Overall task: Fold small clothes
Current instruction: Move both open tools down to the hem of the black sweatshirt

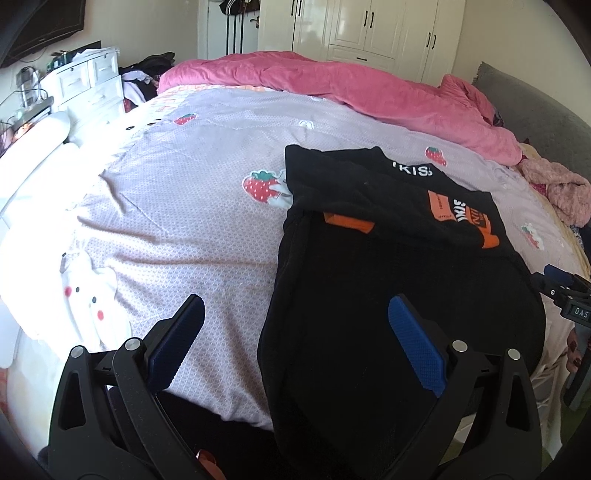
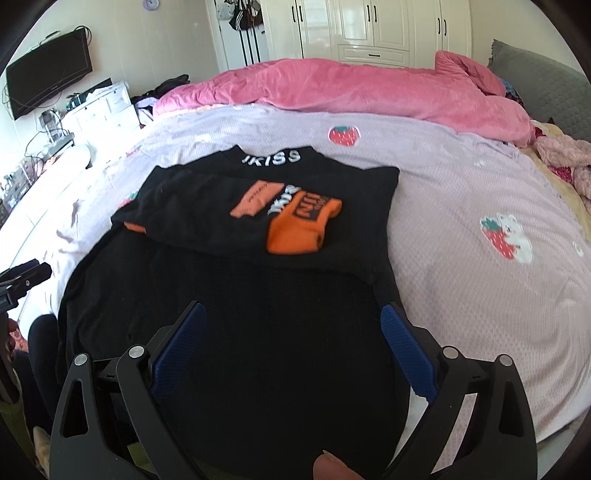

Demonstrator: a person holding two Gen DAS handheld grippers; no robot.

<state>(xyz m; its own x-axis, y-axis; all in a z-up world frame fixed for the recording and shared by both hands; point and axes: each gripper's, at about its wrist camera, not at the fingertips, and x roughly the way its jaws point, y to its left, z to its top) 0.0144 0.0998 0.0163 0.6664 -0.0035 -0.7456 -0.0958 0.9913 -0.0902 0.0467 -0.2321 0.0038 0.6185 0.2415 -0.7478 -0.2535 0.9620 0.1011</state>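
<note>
The black shirt (image 2: 236,295) lies on the bed (image 2: 461,192), sleeves folded in. Both the left gripper (image 1: 295,339) and the right gripper (image 2: 291,343) hover spread wide; each should pinch a hem corner evenly.

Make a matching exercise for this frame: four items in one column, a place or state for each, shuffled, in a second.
1. black shirt
2. pink blanket
3. left gripper
4. wardrobe

A. bunched along the bed's far side
B. open, holding nothing
C. sleeves folded in, lying flat on the bedspread
D. against the back wall, doors closed

Pairs: 1-C, 2-A, 3-B, 4-D
</note>
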